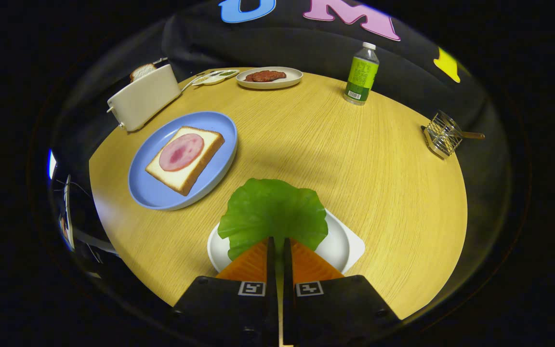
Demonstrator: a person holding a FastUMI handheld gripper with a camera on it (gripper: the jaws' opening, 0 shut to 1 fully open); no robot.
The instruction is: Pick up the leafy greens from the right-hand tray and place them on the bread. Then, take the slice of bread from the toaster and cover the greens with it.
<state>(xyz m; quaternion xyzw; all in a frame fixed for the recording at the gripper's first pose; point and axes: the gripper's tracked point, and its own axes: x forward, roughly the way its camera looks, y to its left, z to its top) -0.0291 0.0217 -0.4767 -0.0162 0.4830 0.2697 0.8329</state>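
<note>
Two fingers of the claw (277,243) press together on the near edge of the leafy greens (271,214), pinching them above the white tray (342,248). Step one is judged in hand. The next move calls for carrying the greens beyond the tray onto the bread (186,159) on the blue plate (152,195).

**Lighting OK, heavy fisheye warp**

You get bright, even overhead light on the table (354,164); wood grain reads sharp. A soft broad shadow crosses it just beyond the leafy greens (272,217). The backdrop stays dark. Straight edges bow hard toward the rim, and the bottle (362,73) leans. The gripper (277,255) fingers, pressed nearly together on the leaf, look slightly soft.
</note>
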